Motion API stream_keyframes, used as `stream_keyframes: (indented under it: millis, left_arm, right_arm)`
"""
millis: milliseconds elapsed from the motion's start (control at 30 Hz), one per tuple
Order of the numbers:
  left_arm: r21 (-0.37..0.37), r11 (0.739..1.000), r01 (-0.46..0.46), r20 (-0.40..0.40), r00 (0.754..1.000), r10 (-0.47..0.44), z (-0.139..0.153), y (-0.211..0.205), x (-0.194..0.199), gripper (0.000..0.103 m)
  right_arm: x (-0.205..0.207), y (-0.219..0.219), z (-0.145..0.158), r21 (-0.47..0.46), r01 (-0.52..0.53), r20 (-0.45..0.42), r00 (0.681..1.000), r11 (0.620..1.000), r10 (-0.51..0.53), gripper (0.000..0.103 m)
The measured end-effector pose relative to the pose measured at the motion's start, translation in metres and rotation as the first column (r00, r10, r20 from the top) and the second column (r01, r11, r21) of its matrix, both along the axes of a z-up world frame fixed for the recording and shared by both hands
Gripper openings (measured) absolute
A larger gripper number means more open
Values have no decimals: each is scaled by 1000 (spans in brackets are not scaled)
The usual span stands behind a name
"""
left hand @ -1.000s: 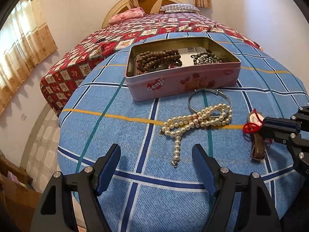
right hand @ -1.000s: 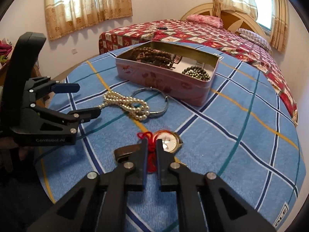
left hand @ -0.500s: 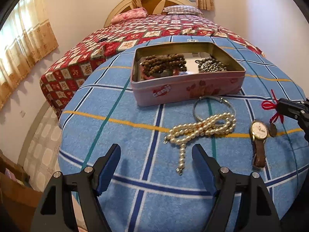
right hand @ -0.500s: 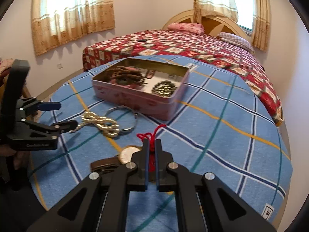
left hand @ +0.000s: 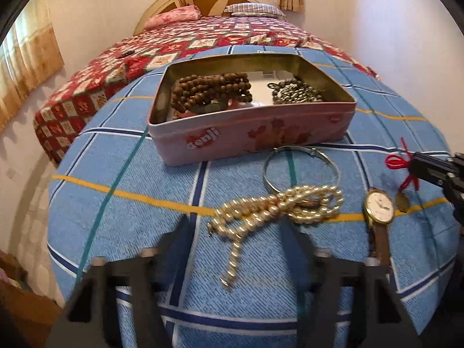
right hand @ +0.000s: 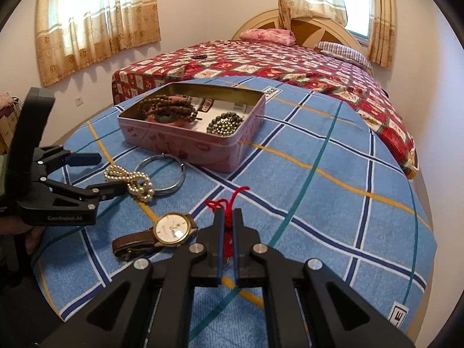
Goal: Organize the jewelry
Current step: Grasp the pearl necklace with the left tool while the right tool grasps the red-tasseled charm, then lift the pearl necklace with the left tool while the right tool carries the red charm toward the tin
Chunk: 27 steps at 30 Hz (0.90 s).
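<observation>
A pink tin (left hand: 252, 136) (right hand: 185, 148) stands on the blue checked table and holds brown wooden beads (left hand: 211, 90) and dark metal beads (left hand: 295, 92). In front of it lie a silver bangle (left hand: 301, 168), a pearl necklace (left hand: 278, 208) (right hand: 130, 179) and a wristwatch (left hand: 378, 208) (right hand: 171, 229). My left gripper (left hand: 236, 232) is open, just before the pearl necklace. My right gripper (right hand: 228, 217) is shut on a red cord (right hand: 226, 206) (left hand: 400, 163) with a small pendant (left hand: 402, 202) hanging below it, lifted above the table beside the watch.
A bed with a red patterned cover (left hand: 203, 40) stands behind the round table. The table edge (right hand: 417, 232) curves off to the right. Curtained windows (right hand: 95, 20) line the wall. A cardboard box (left hand: 17, 301) sits low on the left.
My right gripper has lifted the red cord and pendant off the table beside the watch. My left gripper has moved forward towards the pearl necklace.
</observation>
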<state>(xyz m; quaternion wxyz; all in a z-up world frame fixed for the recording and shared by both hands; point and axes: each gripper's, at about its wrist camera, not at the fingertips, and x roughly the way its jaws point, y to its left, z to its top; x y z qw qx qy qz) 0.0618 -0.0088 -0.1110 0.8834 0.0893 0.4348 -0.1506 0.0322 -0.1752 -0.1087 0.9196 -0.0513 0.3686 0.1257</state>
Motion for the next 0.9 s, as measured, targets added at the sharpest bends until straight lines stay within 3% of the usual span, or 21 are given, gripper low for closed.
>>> stream_keyframes:
  millis: [33, 100, 233, 533, 700, 767, 800, 833, 900]
  left_arm:
    - [8, 1000, 5, 1, 1000, -6, 1, 0, -1, 27]
    - [12, 1000, 10, -6, 1000, -10, 3, 4, -3, 13]
    - [11, 1000, 15, 8, 1000, -15, 9, 12, -8, 0]
    - [-20, 1000, 8, 78, 997, -6, 40, 26, -14, 0]
    - [10, 999, 51, 74, 996, -51, 34, 16, -15, 1]
    - [10, 998, 60, 46, 997, -60, 26, 10, -12, 9]
    - [6, 998, 60, 34, 998, -60, 24, 8, -11, 31]
    - [11, 999, 48, 39, 998, -49, 22, 7, -10, 60]
    - [13, 999, 35, 75, 997, -36, 23, 5, -12, 73]
  right_arm:
    - [0, 1, 0, 0, 1, 0, 1000, 1000, -1, 6]
    - [0, -2, 0, 6, 7, 1, 1000, 1000, -7, 6]
    - [0, -4, 1, 12, 10, 4, 1000, 1000, -10, 6]
    - [-1, -9, 7, 14, 24, 15, 1000, 1000, -24, 6]
    - [-2, -18, 15, 24, 45, 32, 998, 999, -46, 6]
    - [-1, -19, 16, 31, 46, 30, 998, 998, -47, 6]
    - [-1, -20, 17, 33, 48, 31, 998, 998, -49, 6]
    - [-1, -20, 17, 35, 48, 32, 998, 998, -49, 6]
    - [-1, -21, 18, 39, 47, 34, 998, 998, -49, 6]
